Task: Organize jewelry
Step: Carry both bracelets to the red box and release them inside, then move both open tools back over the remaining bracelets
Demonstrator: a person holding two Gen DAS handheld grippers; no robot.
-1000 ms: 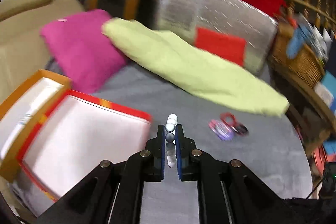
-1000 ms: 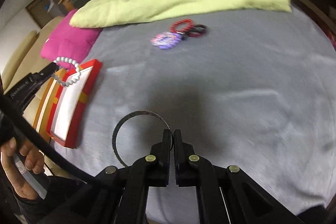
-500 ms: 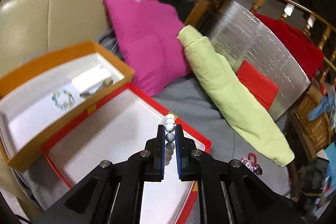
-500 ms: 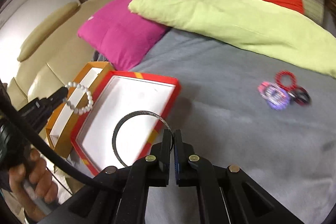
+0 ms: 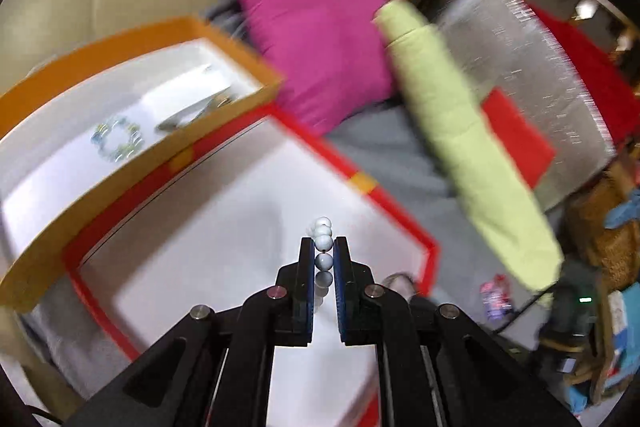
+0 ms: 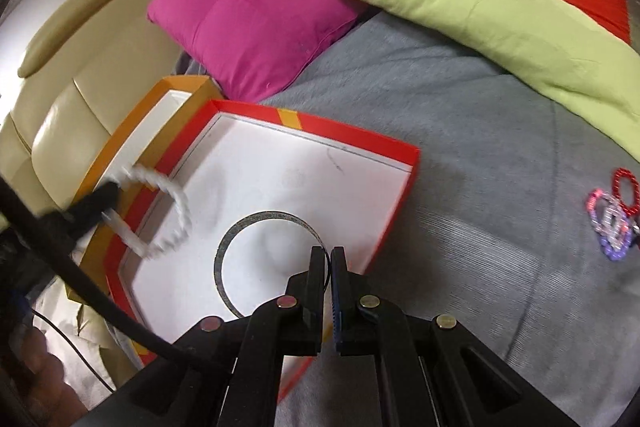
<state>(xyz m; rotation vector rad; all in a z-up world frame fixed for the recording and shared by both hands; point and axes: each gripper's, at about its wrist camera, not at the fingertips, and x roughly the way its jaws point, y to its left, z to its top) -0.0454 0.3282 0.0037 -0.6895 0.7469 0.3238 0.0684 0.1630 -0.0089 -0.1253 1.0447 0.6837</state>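
Right now I am holding the left tongs [image 5: 324, 247] nearly together, clamping a white bead bracelet [image 5: 323, 241] between the blue pads, with a few beads sticking out past the tips and more running back between the fingers. I am keeping them hanging over the white floor of the red box [image 5: 400, 215], which is lying on the grey bed cover [image 5: 404, 147] beside the orange box [image 5: 140, 35]. In that orange box a small pale beaded bracelet [image 5: 118, 140] is resting next to some blurred items I cannot identify. I am squeezing the right tongs [image 6: 327, 261] fully together on a thin dark bangle [image 6: 240, 227], gripping it at its rim so the hoop is standing out to the left, over the red box's white floor. From the right wrist view the left tongs are showing at the left edge with the white bracelet dangling in a blurred loop. A little heap of red, pink and purple bracelets [image 6: 612, 215] is sitting on the bed cover well apart to the right.
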